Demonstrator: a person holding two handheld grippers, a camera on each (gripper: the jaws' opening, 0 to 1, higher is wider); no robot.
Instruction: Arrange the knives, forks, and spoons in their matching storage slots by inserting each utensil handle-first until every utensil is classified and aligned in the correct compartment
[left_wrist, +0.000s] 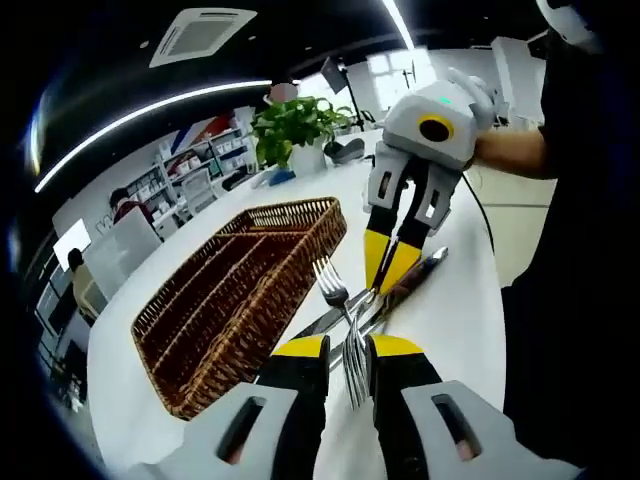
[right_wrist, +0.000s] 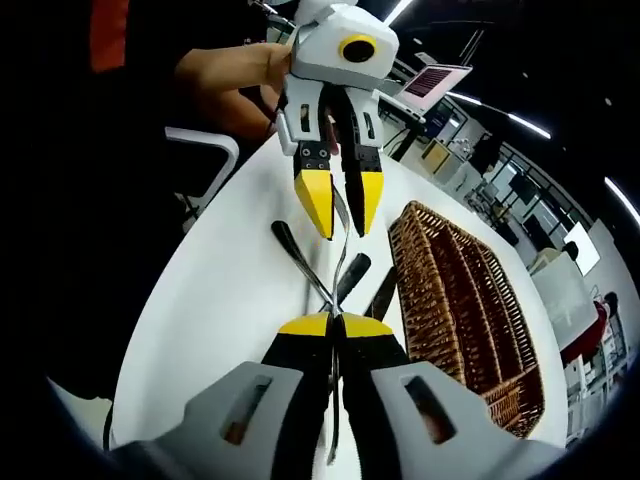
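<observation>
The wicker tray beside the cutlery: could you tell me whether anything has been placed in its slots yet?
Empty, as far as visible: the wicker tray shows bare compartments, while the fork and other utensils lie on the table beside it.

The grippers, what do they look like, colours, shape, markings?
Both match. The left gripper has two black jaws with yellow tips rising from light grey bodies with dark slots. The right gripper is built alike; seen in the left gripper view it carries a white-grey housing with a yellow ring and a small green light. The person holding it wears a white glove and dark clothing.
</observation>
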